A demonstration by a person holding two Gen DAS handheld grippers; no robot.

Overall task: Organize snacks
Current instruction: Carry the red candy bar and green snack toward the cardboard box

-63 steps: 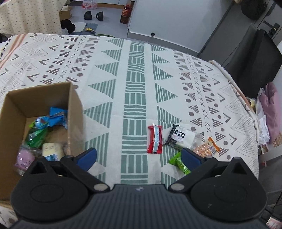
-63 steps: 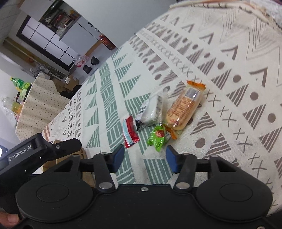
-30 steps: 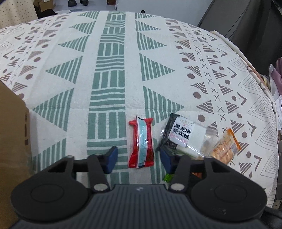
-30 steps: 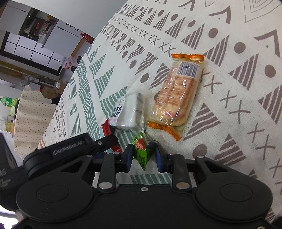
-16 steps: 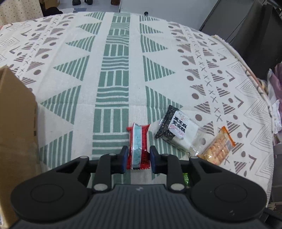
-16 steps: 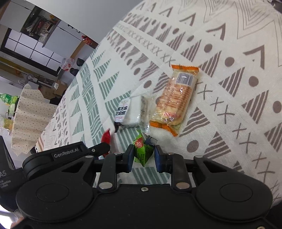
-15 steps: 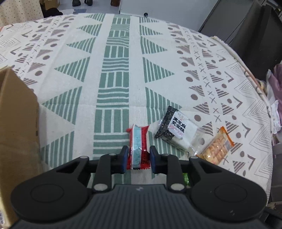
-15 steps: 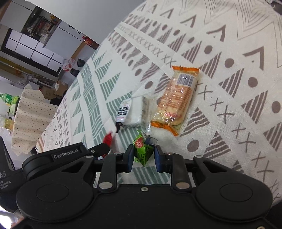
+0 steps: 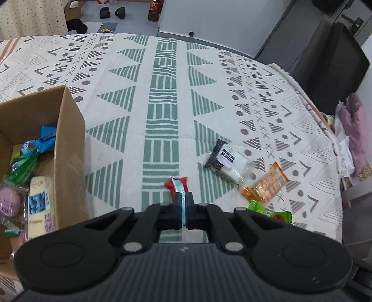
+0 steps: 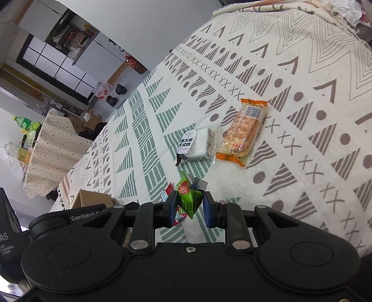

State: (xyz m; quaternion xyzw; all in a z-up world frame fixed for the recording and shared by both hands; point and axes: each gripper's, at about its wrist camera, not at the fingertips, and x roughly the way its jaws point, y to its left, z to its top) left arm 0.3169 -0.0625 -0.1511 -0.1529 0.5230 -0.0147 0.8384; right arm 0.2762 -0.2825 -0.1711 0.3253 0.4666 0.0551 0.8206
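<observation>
Being light, crinkly and slippery, the red packet (image 9: 177, 185) and green packet (image 10: 188, 197) are pinched mid-body by each gripper's closed fingers.

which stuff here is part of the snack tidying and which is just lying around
Part of the job:
- red snack bar, in left hand-held gripper
- green packet, in right hand-held gripper
- sesame cake pack
- orange biscuit pack
- cardboard box

Just lying around:
- shoes
- bottle
- pink bag
</observation>
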